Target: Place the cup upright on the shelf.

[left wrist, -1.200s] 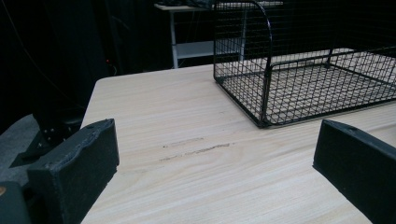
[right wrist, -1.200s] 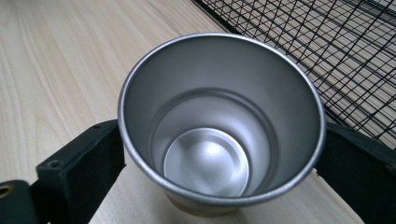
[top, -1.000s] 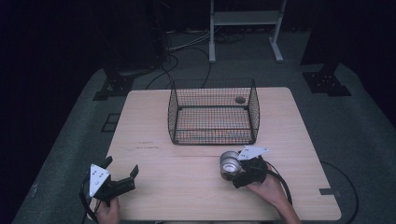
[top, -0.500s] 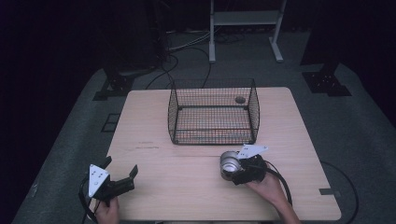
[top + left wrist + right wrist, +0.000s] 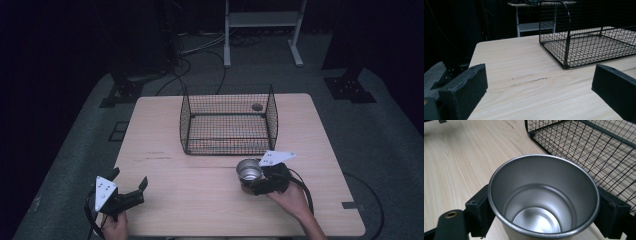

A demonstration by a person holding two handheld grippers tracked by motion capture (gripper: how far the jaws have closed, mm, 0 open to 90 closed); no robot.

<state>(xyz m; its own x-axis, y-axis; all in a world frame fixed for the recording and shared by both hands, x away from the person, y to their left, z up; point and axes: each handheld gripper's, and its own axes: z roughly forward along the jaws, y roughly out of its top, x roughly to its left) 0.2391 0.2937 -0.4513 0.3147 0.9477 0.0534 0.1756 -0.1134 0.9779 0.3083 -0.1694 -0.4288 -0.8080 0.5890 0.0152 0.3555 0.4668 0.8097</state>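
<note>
A shiny, empty metal cup (image 5: 248,170) (image 5: 544,202) stands mouth up just in front of the black wire basket (image 5: 227,120) (image 5: 586,142). My right gripper (image 5: 248,179) (image 5: 544,210) has just been closing its jaws, and the cup is between them. Both black pads (image 5: 479,212) now press on the cup's sides, so it is shut on the cup. I cannot tell whether the cup rests on the table. Over the near left corner, my left gripper (image 5: 129,179) (image 5: 540,95) stands open with nothing between its fingers, pointing toward the basket (image 5: 586,37).
The light wooden table (image 5: 200,210) has faint scuff marks (image 5: 529,79) ahead of the left gripper. The basket is open at the top. Beyond the table, cables and a white stand (image 5: 262,20) sit on a dark floor.
The right gripper and the cup have edged very slightly toward the basket. The left gripper has not moved.
</note>
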